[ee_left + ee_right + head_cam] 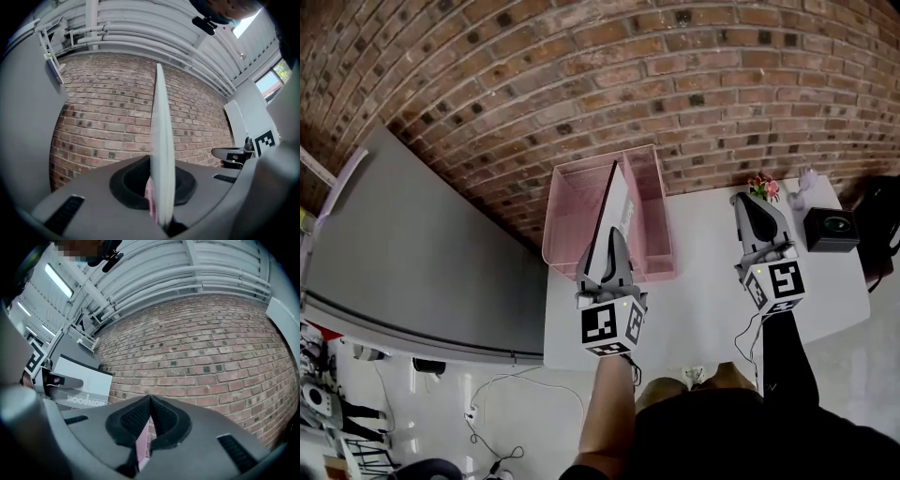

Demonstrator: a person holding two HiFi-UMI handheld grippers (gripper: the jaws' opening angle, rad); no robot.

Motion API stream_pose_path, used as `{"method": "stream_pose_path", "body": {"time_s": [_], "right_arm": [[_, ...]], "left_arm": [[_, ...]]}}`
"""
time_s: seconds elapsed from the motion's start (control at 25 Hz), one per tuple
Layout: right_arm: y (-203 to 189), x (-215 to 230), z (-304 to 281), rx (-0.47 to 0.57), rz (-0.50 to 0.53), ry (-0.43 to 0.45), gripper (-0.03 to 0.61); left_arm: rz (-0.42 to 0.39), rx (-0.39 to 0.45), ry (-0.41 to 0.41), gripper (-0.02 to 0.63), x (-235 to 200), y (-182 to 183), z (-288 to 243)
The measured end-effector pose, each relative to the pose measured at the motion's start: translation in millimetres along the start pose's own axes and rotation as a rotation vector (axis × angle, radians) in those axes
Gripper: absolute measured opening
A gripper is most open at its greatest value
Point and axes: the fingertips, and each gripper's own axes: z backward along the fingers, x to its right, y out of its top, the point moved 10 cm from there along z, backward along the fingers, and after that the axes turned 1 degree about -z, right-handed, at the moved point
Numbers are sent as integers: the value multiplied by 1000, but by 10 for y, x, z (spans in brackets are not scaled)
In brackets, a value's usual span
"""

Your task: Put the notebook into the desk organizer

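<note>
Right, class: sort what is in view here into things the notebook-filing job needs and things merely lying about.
Belongs to the job:
notebook
left gripper, shut on it
pink desk organizer

Just lying about:
black box
small pink flowers

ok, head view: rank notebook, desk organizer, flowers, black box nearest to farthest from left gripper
1. notebook, clamped in the left gripper
2. pink desk organizer, directly ahead
3. pink flowers, right, by the wall
4. black box, table's far right
</note>
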Motion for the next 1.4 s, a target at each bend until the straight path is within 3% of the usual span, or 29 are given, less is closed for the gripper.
{"method": "stream_pose_path", "body": {"time_s": [0.4, 1.04, 1.4], "right_arm": [[-228, 96, -187, -12, -66, 54, 21], [-346, -607, -622, -19, -96, 283, 21], [-368, -926, -754, -31, -92, 370, 21]], "left_arm": [[26, -41, 53, 20, 5, -167, -25], [502, 6, 221, 20, -582, -621, 764], [612, -41, 315, 21, -713, -977, 1174]]}}
